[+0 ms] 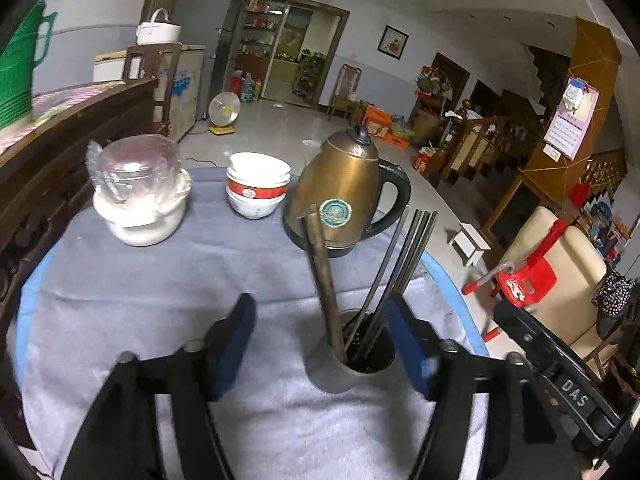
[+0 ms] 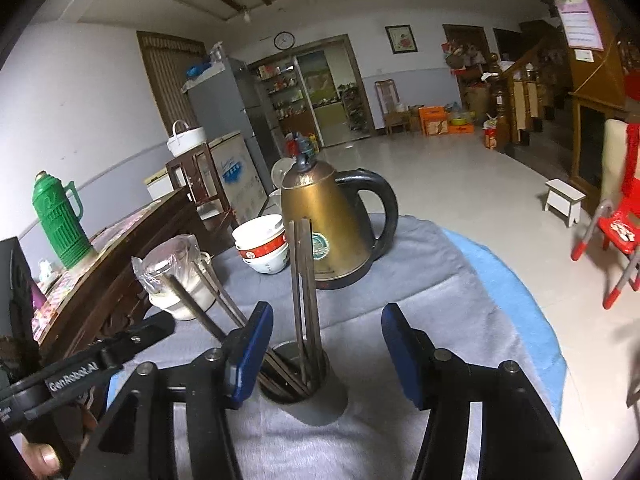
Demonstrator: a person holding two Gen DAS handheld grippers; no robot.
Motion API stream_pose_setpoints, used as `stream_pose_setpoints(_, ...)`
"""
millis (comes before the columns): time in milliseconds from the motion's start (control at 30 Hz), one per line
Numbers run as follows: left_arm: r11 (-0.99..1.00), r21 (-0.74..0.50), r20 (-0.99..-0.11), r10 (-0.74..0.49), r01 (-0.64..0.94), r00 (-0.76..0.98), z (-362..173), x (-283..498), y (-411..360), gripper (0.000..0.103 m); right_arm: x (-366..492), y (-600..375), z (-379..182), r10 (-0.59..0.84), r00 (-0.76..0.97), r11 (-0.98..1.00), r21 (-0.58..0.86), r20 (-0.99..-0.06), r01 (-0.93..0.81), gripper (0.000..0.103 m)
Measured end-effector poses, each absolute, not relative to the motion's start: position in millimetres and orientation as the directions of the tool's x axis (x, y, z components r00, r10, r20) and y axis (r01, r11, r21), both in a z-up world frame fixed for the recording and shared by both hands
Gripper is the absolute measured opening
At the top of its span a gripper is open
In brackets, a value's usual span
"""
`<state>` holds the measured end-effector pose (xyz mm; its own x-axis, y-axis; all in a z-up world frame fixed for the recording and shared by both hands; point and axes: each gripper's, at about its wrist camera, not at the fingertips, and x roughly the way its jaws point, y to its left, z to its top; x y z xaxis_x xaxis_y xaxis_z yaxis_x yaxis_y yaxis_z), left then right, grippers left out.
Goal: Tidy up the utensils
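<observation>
A grey metal utensil cup (image 1: 338, 376) stands on the grey cloth, holding several dark chopsticks (image 1: 404, 264) and a brown wooden handle (image 1: 322, 264). My left gripper (image 1: 322, 350) is open, its blue pads either side of the cup, the right pad close to the rim. In the right wrist view the same cup (image 2: 316, 400) holds the chopsticks (image 2: 304, 280), some upright, some leaning left. My right gripper (image 2: 326, 354) is open and empty, with the cup between its pads, nearer the left one.
A brass electric kettle (image 1: 344, 188) stands behind the cup. Stacked white and red bowls (image 1: 258, 184) and a plastic-wrapped white pot (image 1: 140, 196) sit further left. A dark wooden cabinet (image 1: 60, 152) borders the table's left. The table's blue edge (image 1: 452, 280) drops to the floor on the right.
</observation>
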<state>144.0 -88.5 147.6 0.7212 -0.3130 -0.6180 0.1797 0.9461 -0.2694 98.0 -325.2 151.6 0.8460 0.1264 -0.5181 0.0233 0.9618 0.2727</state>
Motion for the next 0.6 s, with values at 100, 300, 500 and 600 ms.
stream_pose_setpoints(100,0.958,-0.229,-0.632,-0.281,0.172,0.722,144.1,132.8,-85.0,0.08,81.5,-323.1,151.2,0.132,0.841,0.961,0.277,-0.524,0.022,0.061)
stream_pose_setpoints(300,0.97,-0.159,-0.674,-0.241,0.181,0.698,128.5,115.1,-85.3,0.083,57.9,-304.9,133.7,0.143,0.804,0.974,0.228,-0.578,-0.01,0.064)
stream_pose_setpoints(500,0.979,-0.092,-0.698,-0.194,0.183,0.689,118.0,102.4,-88.5,0.084,45.6,-292.6,118.3,0.144,0.773,0.98,0.199,-0.618,-0.023,0.067)
stream_pose_setpoints(600,0.979,-0.068,-0.697,-0.186,0.194,0.692,119.6,96.0,-90.1,0.084,39.7,-287.7,119.5,0.14,0.776,0.983,0.179,-0.616,-0.035,0.076)
